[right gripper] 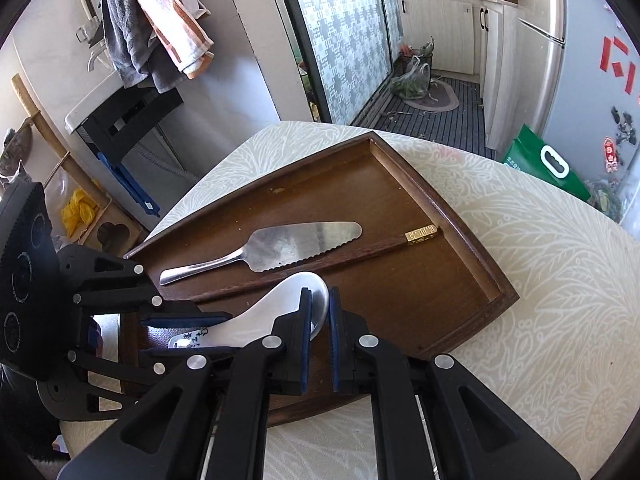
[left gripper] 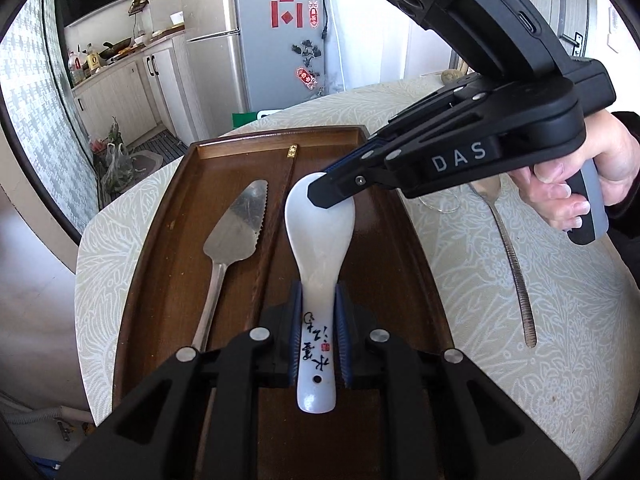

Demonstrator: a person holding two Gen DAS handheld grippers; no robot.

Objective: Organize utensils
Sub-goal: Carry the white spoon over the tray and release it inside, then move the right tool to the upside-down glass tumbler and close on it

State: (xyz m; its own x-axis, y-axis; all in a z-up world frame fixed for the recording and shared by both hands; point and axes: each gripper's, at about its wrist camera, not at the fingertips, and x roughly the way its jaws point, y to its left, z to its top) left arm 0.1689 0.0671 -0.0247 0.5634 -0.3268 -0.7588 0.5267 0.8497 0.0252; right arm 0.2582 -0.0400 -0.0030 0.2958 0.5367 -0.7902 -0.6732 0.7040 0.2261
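Note:
A white ceramic spoon (left gripper: 320, 248) with blue writing on its handle is held over the brown wooden tray (left gripper: 168, 240). My left gripper (left gripper: 318, 320) is shut on the spoon's handle. My right gripper (right gripper: 320, 320) has its fingers on either side of the spoon's bowl rim (right gripper: 318, 300); in the left wrist view its tip (left gripper: 332, 190) sits on the bowl. A steel cake server (left gripper: 232, 232) and dark chopsticks (left gripper: 276, 208) lie in the tray. The server (right gripper: 280, 248) and chopsticks (right gripper: 380, 250) also show in the right wrist view.
A metal spoon with a ribbed handle (left gripper: 516, 268) lies on the patterned tablecloth (left gripper: 500, 360) right of the tray. The round table's edge (left gripper: 80, 264) drops off at the left. A fridge (left gripper: 256, 32) and kitchen cabinets (left gripper: 116, 92) stand beyond.

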